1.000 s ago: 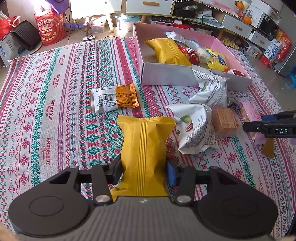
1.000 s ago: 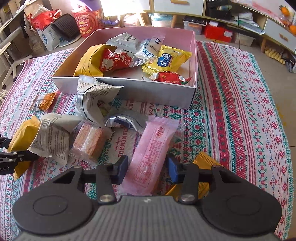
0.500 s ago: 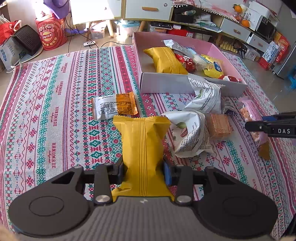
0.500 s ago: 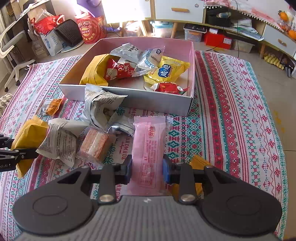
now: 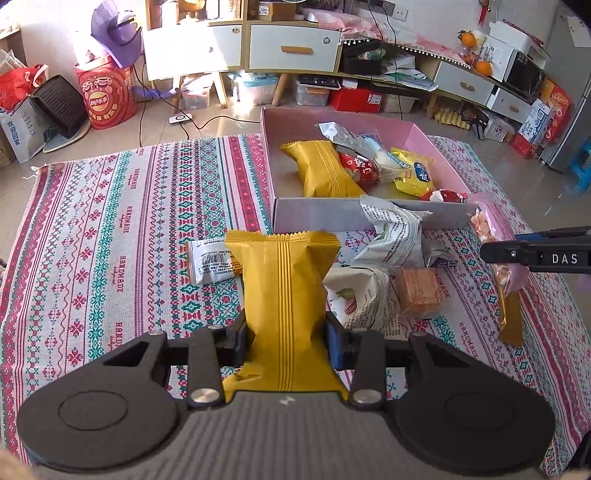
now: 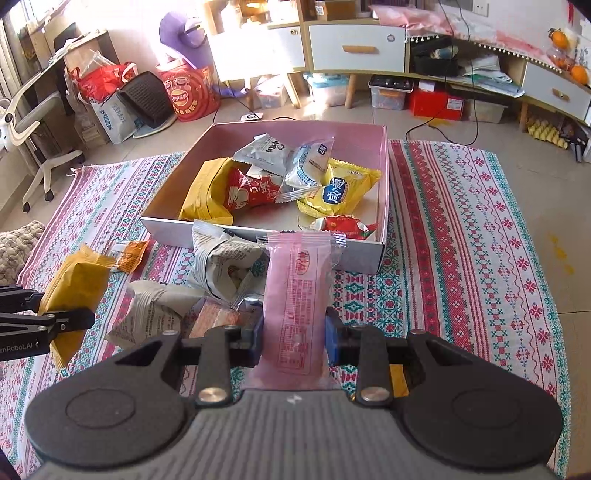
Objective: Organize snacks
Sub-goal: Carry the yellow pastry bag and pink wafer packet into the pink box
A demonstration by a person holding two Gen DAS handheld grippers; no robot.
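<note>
Woven patterned cloth (image 5: 110, 229), red, teal and white, covers the floor. Behind it: red printed paper bag (image 5: 107, 96), purple sun hat (image 5: 114, 33) above it, white drawer cabinet with wooden handle (image 6: 356, 48) (closed), white swivel office chair (image 6: 33, 140) at left.

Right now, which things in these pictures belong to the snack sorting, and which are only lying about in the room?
Part of the job:
- yellow packet in the left gripper
- pink packet in the right gripper
- pink box holding snacks
- loose snacks on the cloth, such as the wafer pack

Just lying about:
- red bag
- office chair
- oranges
</note>
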